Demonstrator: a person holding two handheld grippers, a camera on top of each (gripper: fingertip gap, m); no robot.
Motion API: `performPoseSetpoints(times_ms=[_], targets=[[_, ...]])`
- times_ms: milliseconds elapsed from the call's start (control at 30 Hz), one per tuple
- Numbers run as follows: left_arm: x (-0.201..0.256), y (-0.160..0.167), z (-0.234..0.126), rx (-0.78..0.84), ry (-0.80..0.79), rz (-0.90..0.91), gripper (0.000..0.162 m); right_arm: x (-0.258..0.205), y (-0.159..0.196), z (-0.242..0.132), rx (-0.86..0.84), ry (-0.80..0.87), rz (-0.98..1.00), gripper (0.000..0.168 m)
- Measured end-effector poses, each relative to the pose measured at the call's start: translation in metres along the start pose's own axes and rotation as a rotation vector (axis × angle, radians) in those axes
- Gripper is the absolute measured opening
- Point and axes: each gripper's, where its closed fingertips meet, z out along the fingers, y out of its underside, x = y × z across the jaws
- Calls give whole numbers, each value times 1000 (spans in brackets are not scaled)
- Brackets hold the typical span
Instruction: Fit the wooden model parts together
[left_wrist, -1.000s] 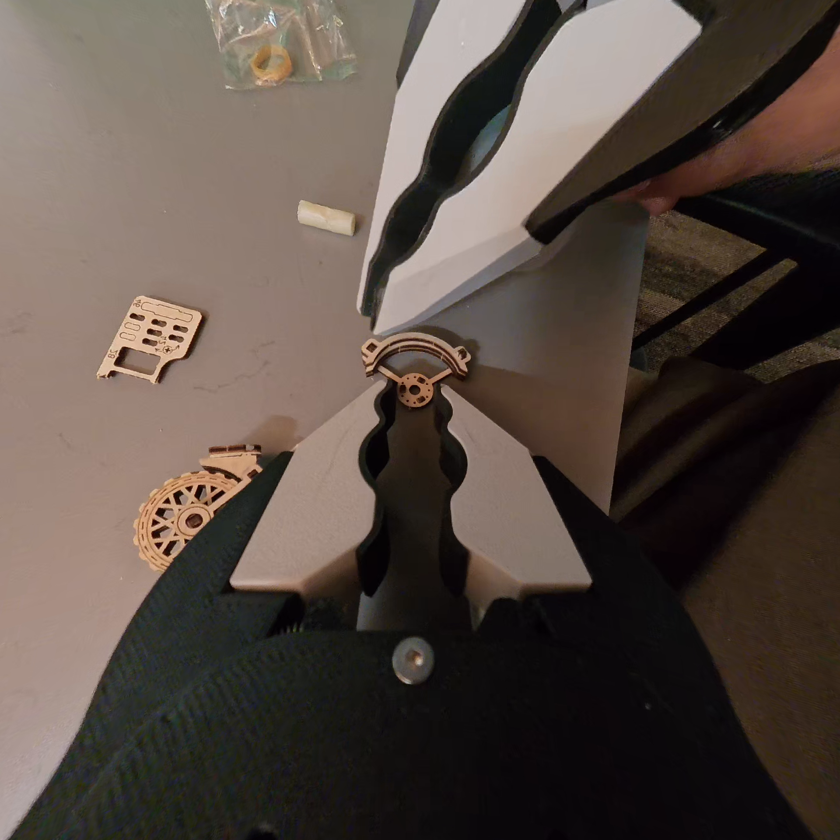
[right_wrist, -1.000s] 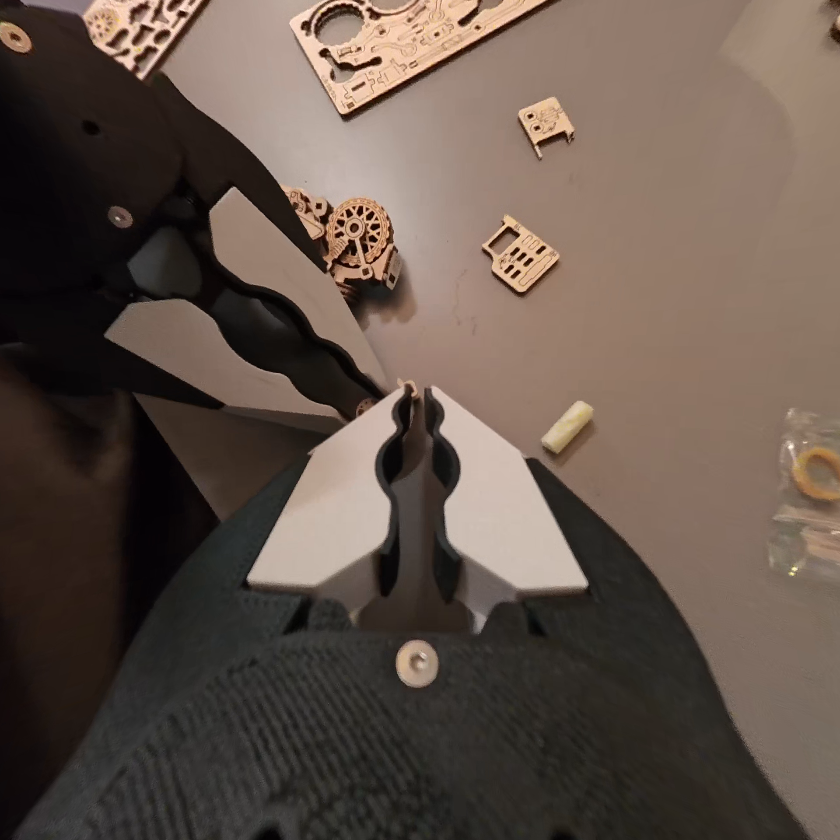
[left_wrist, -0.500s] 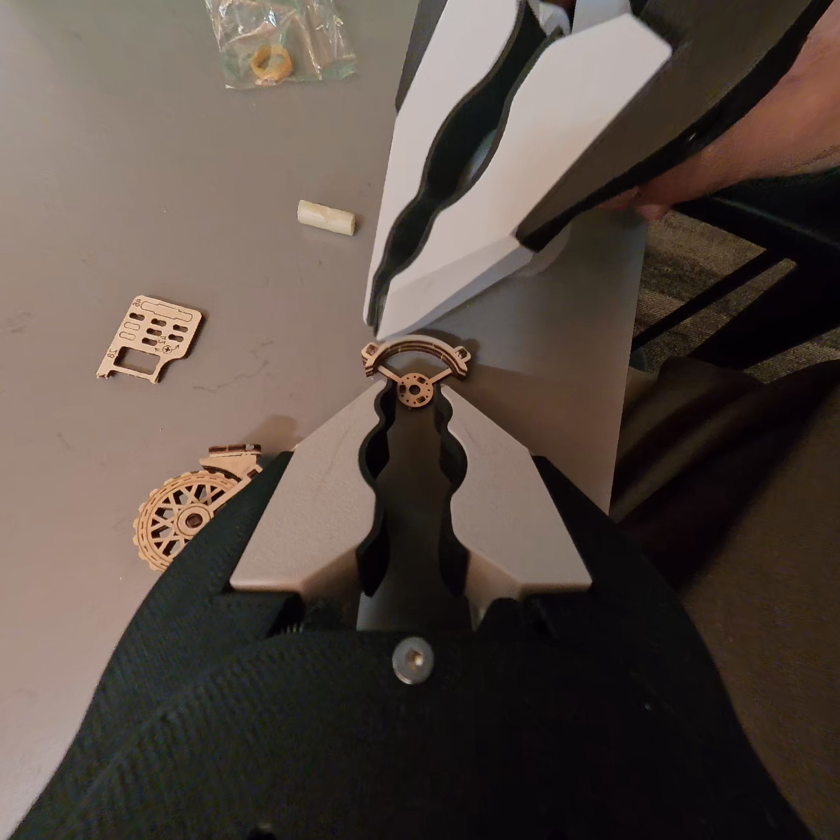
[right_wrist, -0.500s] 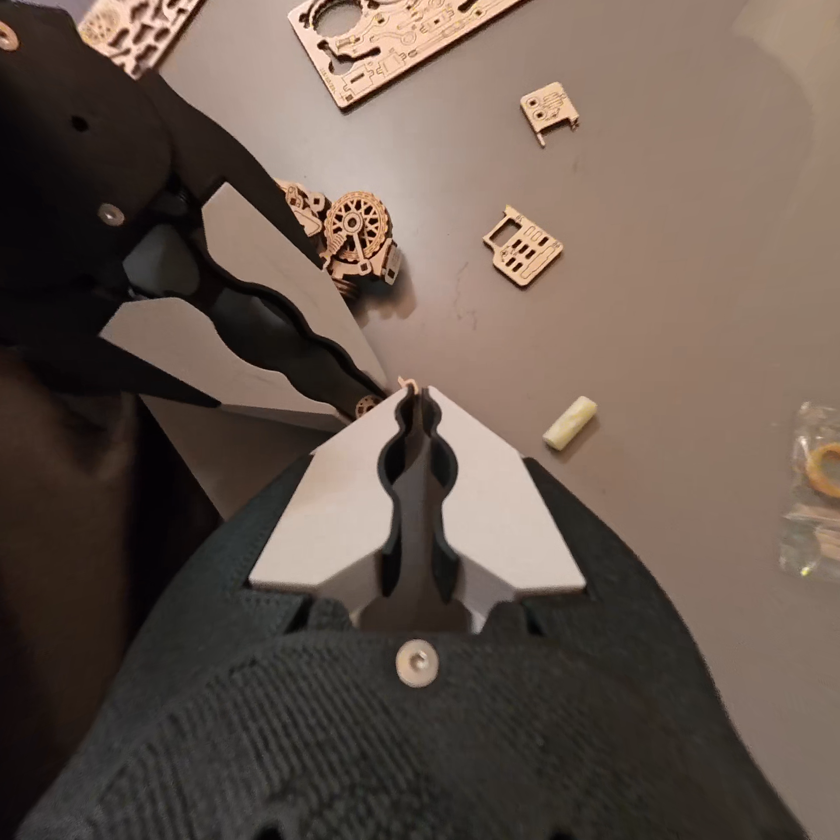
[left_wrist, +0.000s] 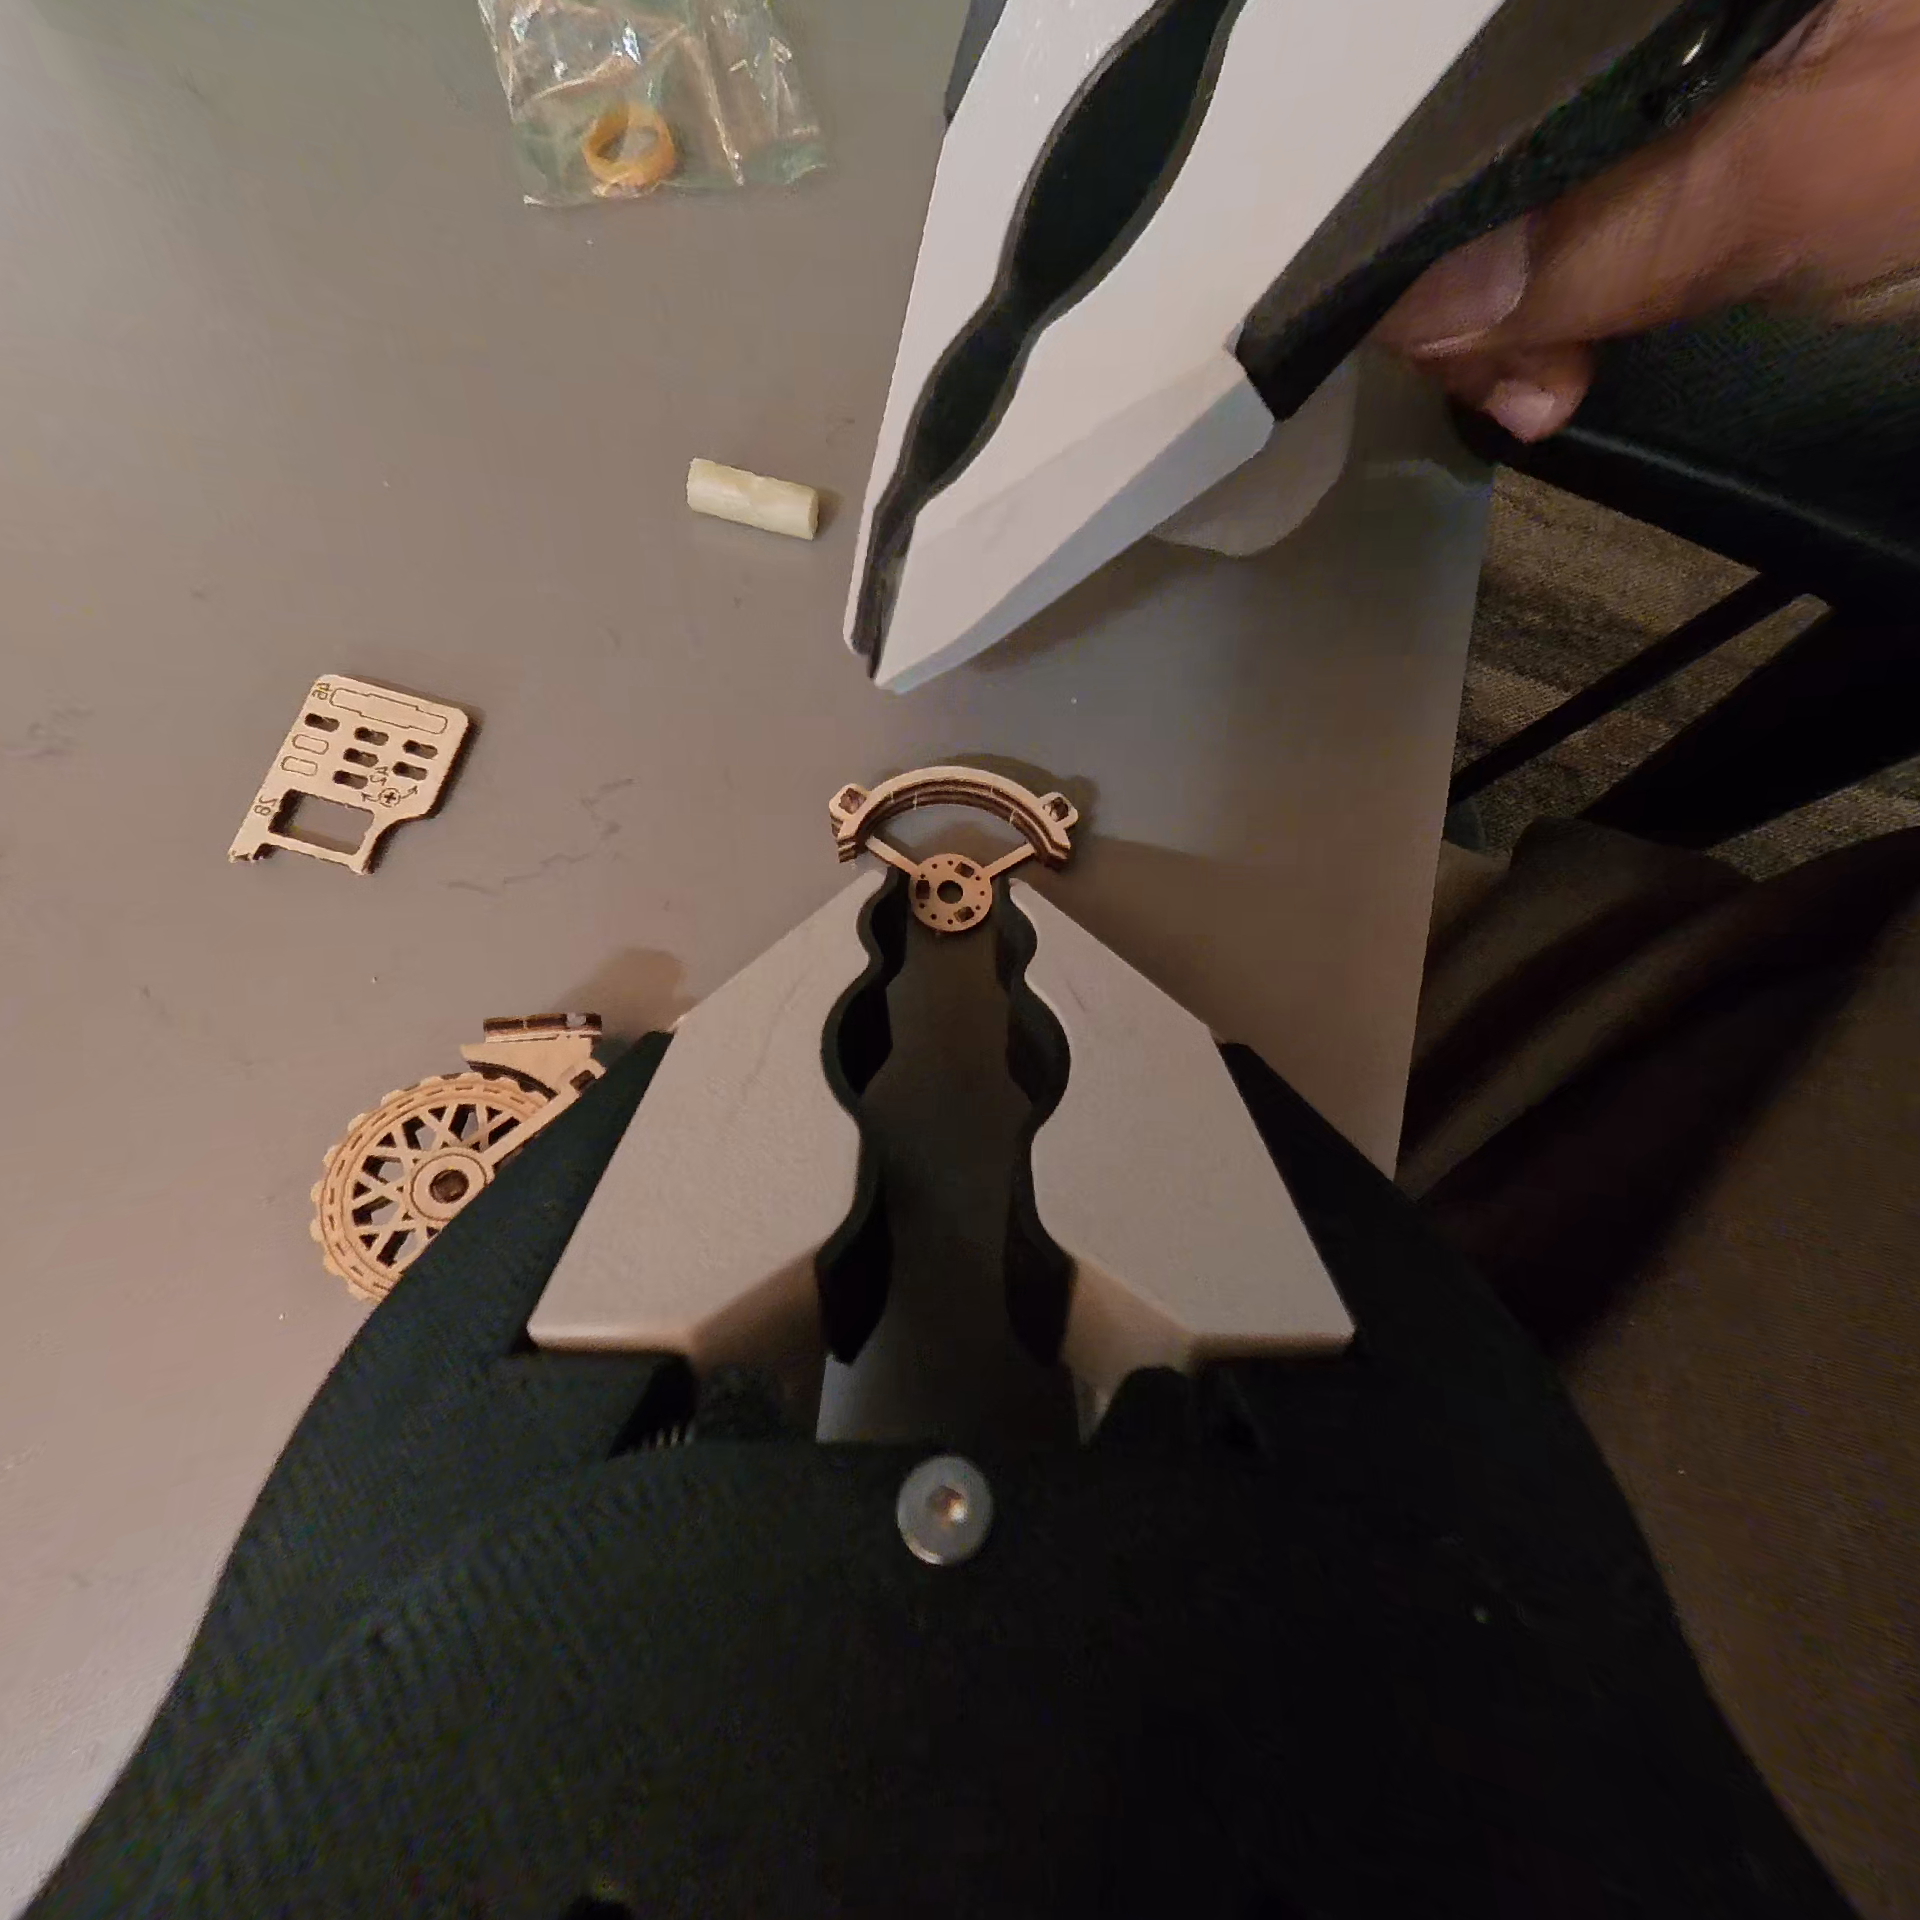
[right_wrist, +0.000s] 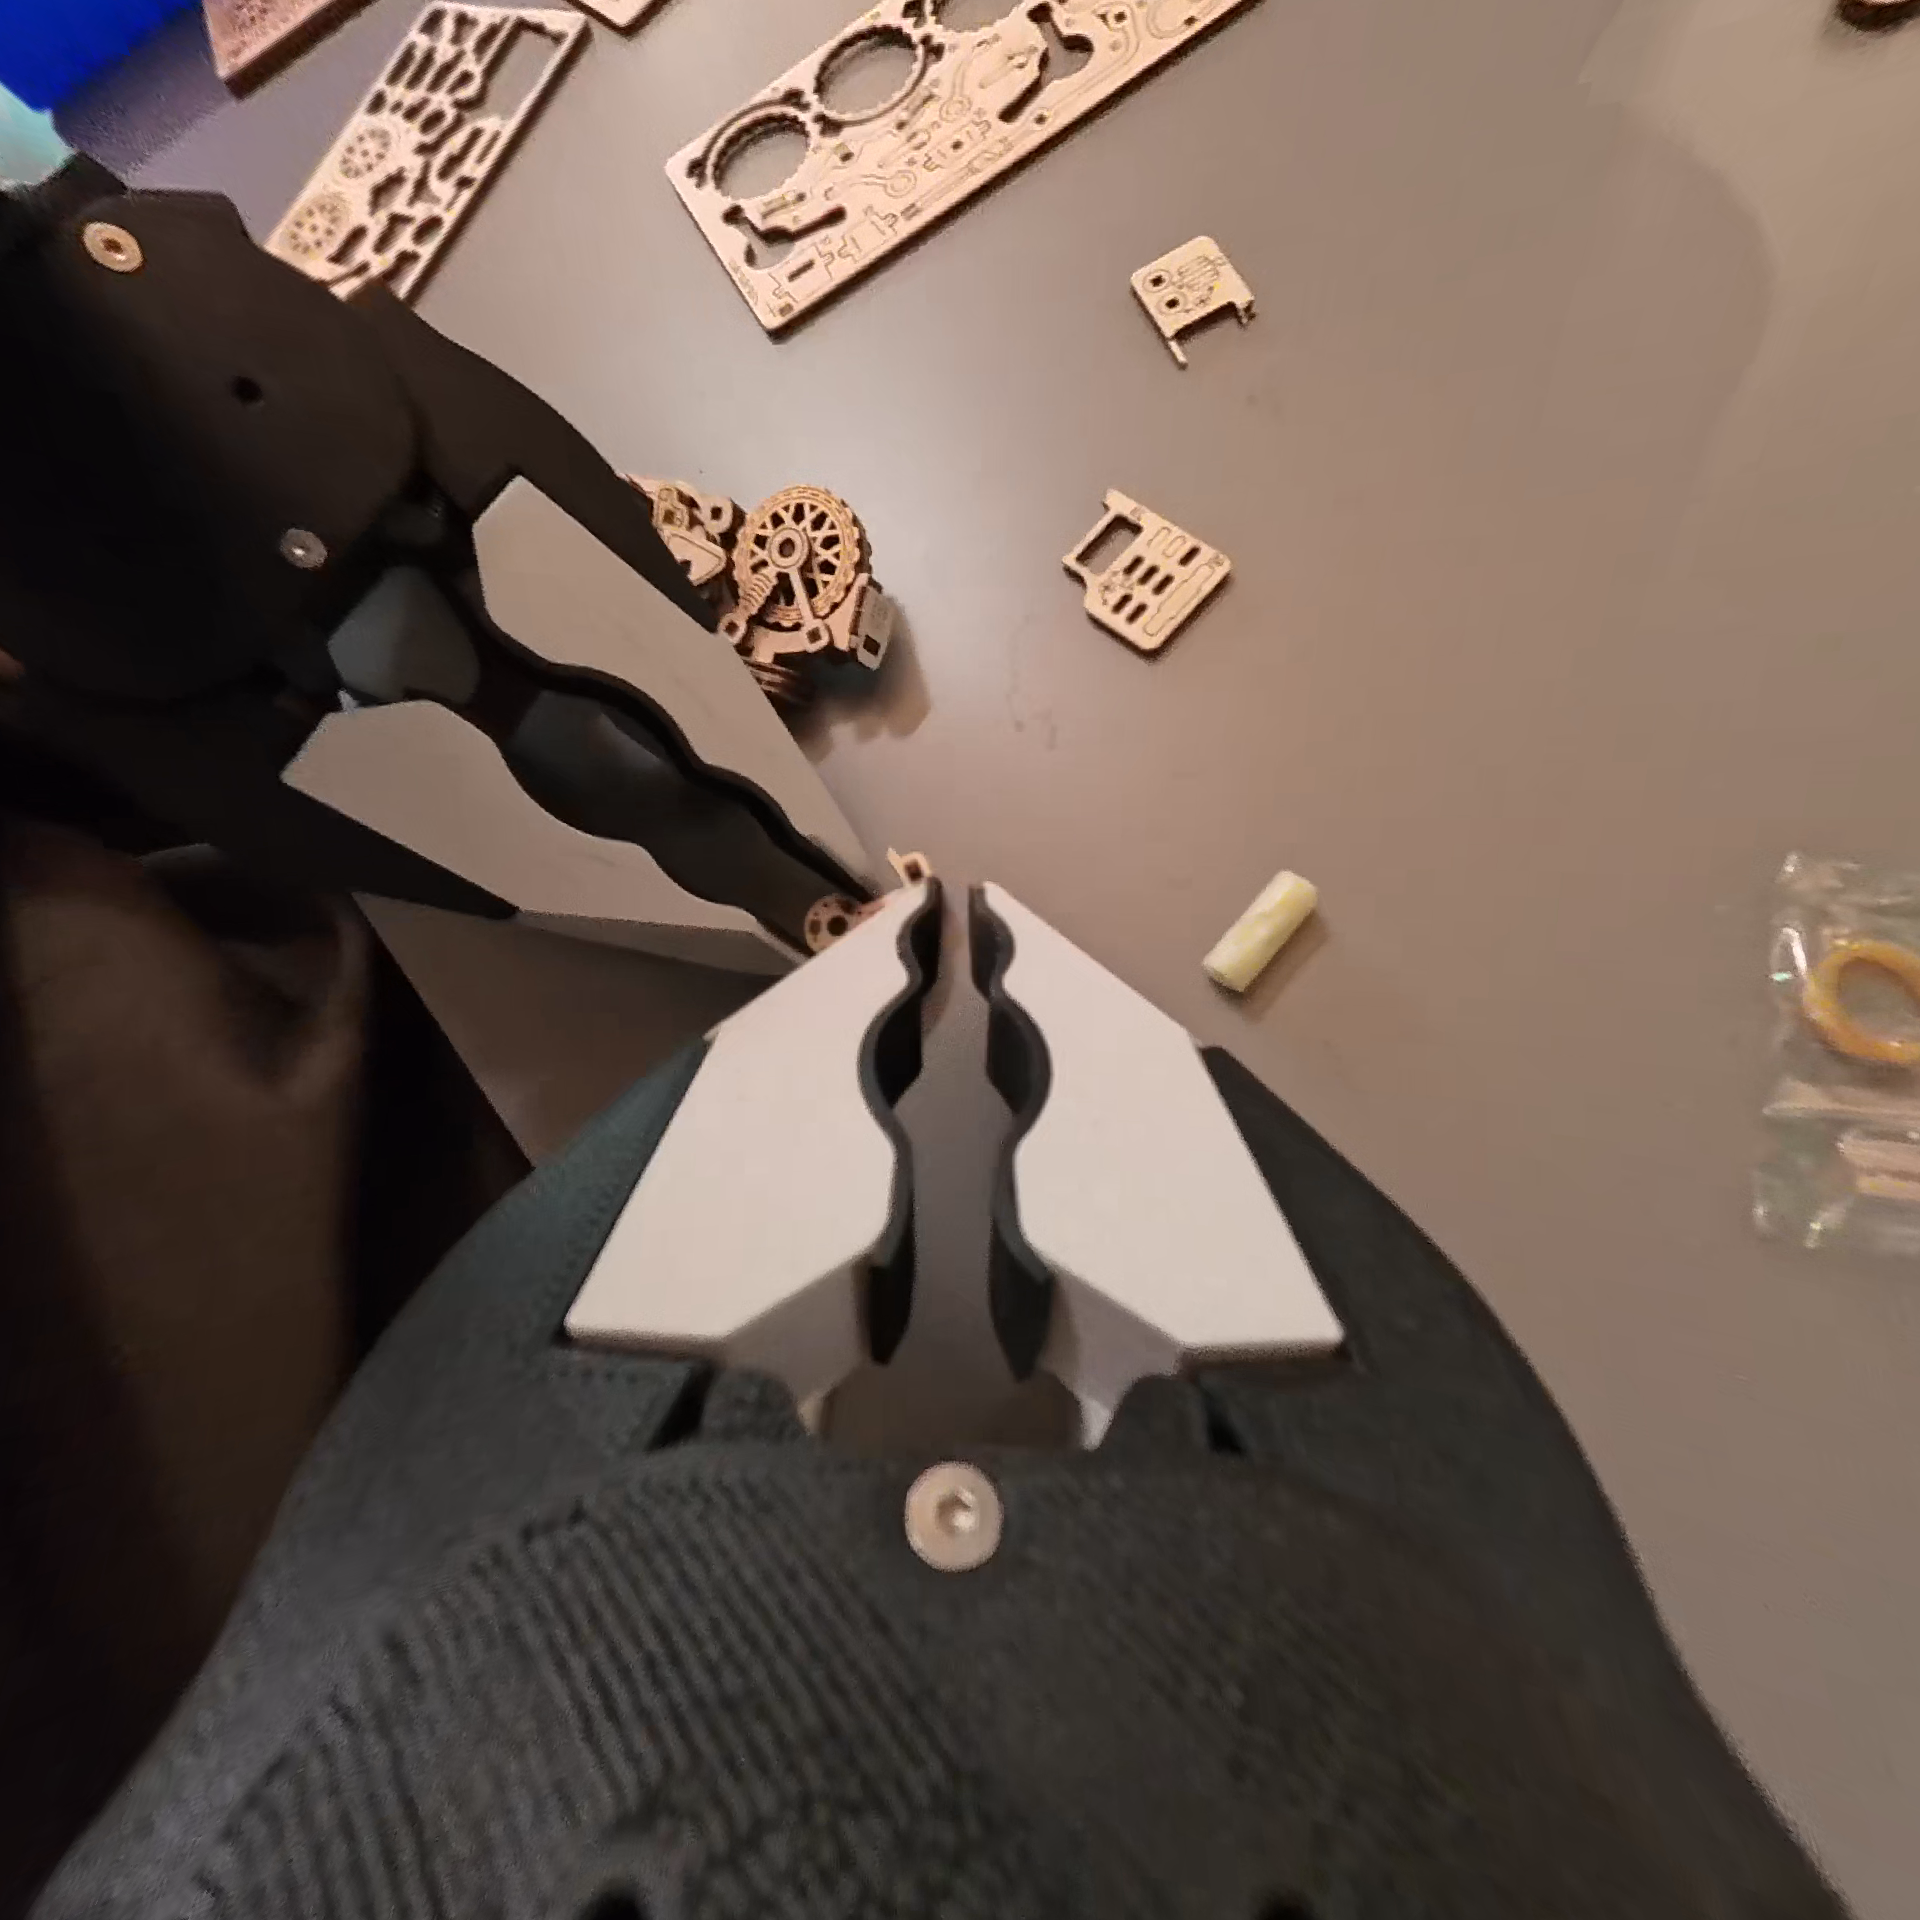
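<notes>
My left gripper is shut on the round hub of a fan-shaped wooden part, whose arc sticks out past the fingertips, just above the grey table. My right gripper has its jaws a narrow gap apart and holds nothing. In the left wrist view it hangs tip-down a short way above and left of the arc, apart from it. In the right wrist view the left gripper comes in from the left, and the part peeks out by my right gripper's left fingertip.
A built wooden wheel assembly, a slotted plate, a smaller plate, a pale cylinder, a plastic bag of small pieces and cut-out sheets lie on the table. The table edge runs close on the right. The gap from one gripper's tips to the other's is roughly 5 cm. It is some 6 cm from my right tips to the pale cylinder. The left camera catches it too, in the left wrist view.
The right gripper was closed at the corner of the fan-shaped part; its jaws have since parted a little and it has drawn up and away. The left gripper and part stay put.
</notes>
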Motion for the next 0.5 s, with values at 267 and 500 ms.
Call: performPoseSetpoints(times_ms=[267, 500], targets=[[-3, -23, -20, 201, 155, -256, 13, 9, -29, -30, 279, -64, 29, 20], [-3, -53, -55, 413, 569, -695, 13, -14, -51, -62, 520, -255, -67, 62]])
